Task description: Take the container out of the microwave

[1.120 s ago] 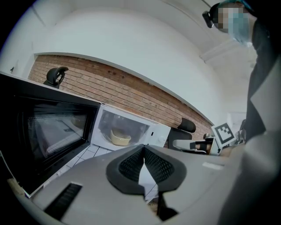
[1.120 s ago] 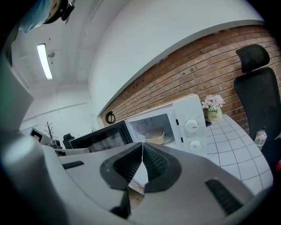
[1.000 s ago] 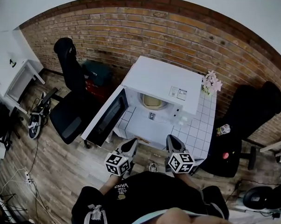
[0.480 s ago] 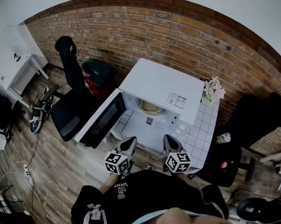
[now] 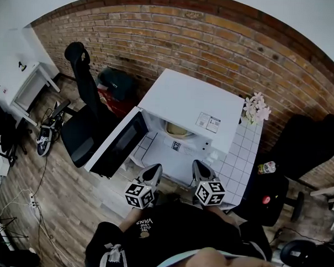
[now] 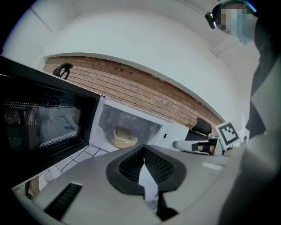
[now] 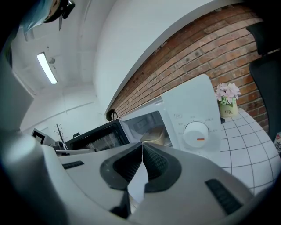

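A white microwave [image 5: 190,103] stands on a white tiled table [image 5: 240,155], its door [image 5: 114,144] swung wide to the left. Inside the cavity sits a beige container [image 5: 178,129], also seen as the container [image 6: 124,137] in the left gripper view and the container [image 7: 156,134] in the right gripper view. My left gripper [image 5: 154,171] and right gripper [image 5: 201,169] hover side by side just in front of the microwave opening, both shut and empty. The left gripper [image 6: 144,148] and right gripper [image 7: 142,144] point at the cavity, short of the container.
A small pot of pink flowers [image 5: 256,109] stands on the table right of the microwave. A black office chair [image 5: 85,113] is at the left by the open door, another dark chair [image 5: 299,147] at the right. The control dial [image 7: 196,132] faces me. Brick wall behind.
Both grippers have edged forward toward the microwave opening, staying shut. The microwave and container have not moved.
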Motion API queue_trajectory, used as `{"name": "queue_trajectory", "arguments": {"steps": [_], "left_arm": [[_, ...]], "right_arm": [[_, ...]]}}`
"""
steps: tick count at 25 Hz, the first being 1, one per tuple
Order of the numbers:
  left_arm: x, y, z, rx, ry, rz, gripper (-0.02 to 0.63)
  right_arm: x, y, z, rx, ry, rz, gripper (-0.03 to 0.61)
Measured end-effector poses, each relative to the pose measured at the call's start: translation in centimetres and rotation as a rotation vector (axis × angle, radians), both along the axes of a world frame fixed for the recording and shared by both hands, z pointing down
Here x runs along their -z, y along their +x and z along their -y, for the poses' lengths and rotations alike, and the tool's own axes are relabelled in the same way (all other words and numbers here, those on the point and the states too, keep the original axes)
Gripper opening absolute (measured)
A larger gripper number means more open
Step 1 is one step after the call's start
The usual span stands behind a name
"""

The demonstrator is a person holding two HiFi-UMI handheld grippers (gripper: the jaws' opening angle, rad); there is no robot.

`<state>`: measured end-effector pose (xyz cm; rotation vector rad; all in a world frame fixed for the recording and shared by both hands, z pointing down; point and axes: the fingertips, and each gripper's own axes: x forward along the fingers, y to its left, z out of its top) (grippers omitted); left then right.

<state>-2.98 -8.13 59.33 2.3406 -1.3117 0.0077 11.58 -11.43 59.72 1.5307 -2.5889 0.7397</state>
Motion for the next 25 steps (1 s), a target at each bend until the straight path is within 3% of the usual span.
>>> {"name": "queue_trajectory", "arguments": {"steps": [25], "left_arm": [[-0.9,-0.9,12.0,-0.183,-0.013,-0.001,0.012]], "right_arm": [[-1.9,-3.5,8.5,-0.16,-0.034,0.018,0.006]]}}
